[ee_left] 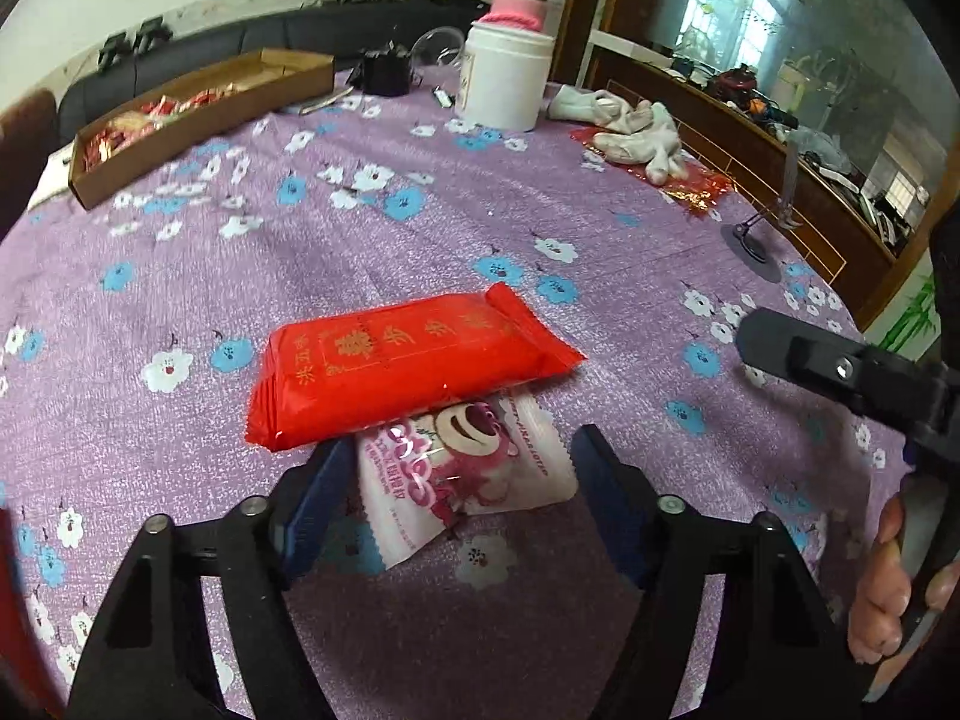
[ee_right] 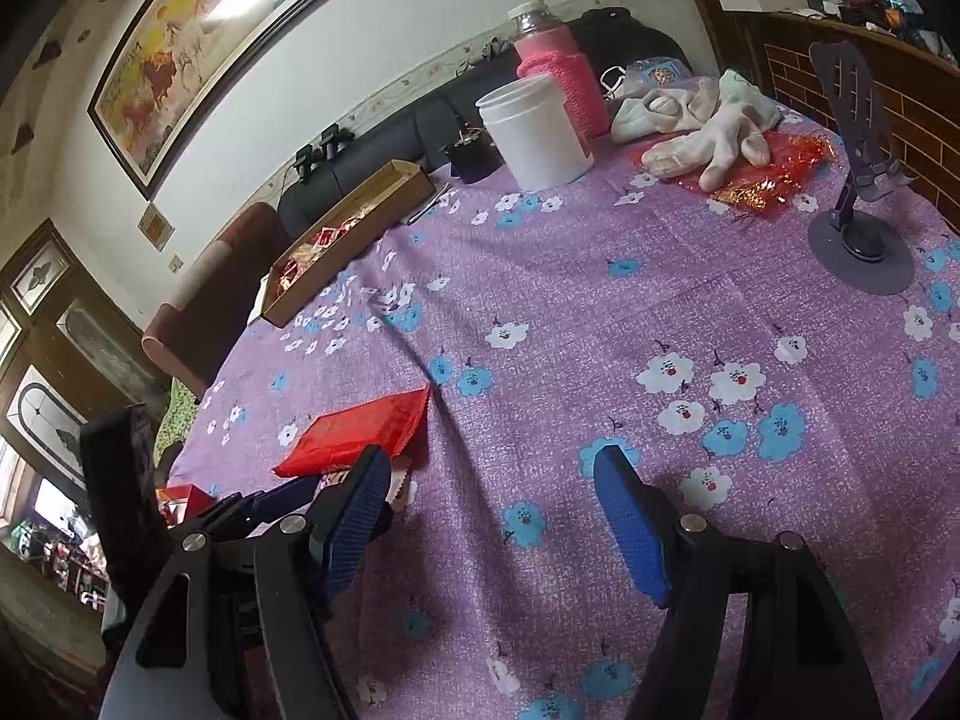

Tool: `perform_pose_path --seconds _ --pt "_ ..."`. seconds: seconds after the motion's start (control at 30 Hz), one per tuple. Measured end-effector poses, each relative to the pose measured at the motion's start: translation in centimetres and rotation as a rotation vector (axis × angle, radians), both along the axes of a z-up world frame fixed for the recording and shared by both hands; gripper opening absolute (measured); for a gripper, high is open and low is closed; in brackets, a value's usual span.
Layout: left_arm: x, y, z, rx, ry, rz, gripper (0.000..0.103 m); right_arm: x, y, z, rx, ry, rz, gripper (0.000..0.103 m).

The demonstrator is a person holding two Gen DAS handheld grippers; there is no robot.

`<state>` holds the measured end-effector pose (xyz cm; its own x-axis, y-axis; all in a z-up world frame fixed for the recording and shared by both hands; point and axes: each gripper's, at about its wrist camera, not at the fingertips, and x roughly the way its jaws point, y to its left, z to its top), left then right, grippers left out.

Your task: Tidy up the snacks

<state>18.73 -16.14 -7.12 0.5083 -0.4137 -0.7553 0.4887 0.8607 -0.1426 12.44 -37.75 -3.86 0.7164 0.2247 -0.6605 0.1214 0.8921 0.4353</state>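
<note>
Pink snack packet (ee_left: 480, 468) is lying between the wide-open, empty left fingers (ee_left: 318, 498), its far end under the red packet (ee_left: 402, 366); right fingers (ee_right: 630, 534) are gaping empty, farther off.

This is a lived-in home, most likely a dining or sitting room. A round table (ee_right: 600, 312) fills the middle of both views under a purple cloth printed with white and blue flowers. In the upper left of the right wrist view a large framed painting of horses (ee_right: 198, 42) hangs on a white wall, with a dark sofa (ee_right: 384, 132) along the wall beneath it. A wooden sideboard (ee_left: 750, 138) cluttered with odds and ends runs down the right of the left wrist view, below a window (ee_left: 726, 0). Household things sit at the table's far side: a white tub (ee_right: 534, 132), a bottle in a pink knitted sleeve (ee_right: 564, 84), and crumpled white gloves (ee_right: 702, 126).
</note>
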Motion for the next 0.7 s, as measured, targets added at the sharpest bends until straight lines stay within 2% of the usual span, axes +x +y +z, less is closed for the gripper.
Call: perform_pose_path --seconds 0.1,0.2,0.3,0.33,0.4,0.43,0.47,0.5,0.6,0.7 --pt "-0.3 0.4 0.3 0.018 0.0 -0.014 0.045 0.2 0.0 -0.4 -0.017 0.013 -0.005 0.073" --pt "-0.1 1.4 0.2 -0.021 0.023 -0.027 0.043 0.6 0.2 -1.0 -0.044 0.039 -0.01 0.073" --pt "-0.8 1.6 0.7 0.003 0.009 -0.071 0.037 0.5 0.3 -1.1 -0.065 0.039 -0.019 0.073" --pt "-1.1 1.8 0.9 0.007 0.008 -0.083 0.03 0.5 0.5 -1.1 -0.072 0.033 -0.015 0.073" --pt "-1.1 2.8 1.0 -0.027 0.062 -0.09 0.027 0.4 0.9 -1.0 -0.098 0.02 -0.012 0.073" --pt "-0.9 3.2 1.0 -0.056 0.093 -0.093 0.016 0.3 1.3 -0.9 -0.118 0.008 -0.004 0.073" --pt "-0.9 3.5 0.9 -0.087 0.12 -0.096 0.015 0.3 1.6 -1.0 -0.118 0.005 0.009 0.073" --pt "-0.9 3.7 0.8 -0.091 0.137 -0.089 0.003 0.5 1.8 -1.0 -0.107 0.009 0.026 0.073" --pt "-1.2 3.7 0.5 -0.083 0.158 -0.081 0.002 1.3 2.9 -0.4 -0.078 0.025 0.084 0.073" --pt "-1.6 4.8 1.0 -0.109 0.142 -0.007 0.002 3.3 5.1 1.5 -0.134 0.001 0.127 0.073"
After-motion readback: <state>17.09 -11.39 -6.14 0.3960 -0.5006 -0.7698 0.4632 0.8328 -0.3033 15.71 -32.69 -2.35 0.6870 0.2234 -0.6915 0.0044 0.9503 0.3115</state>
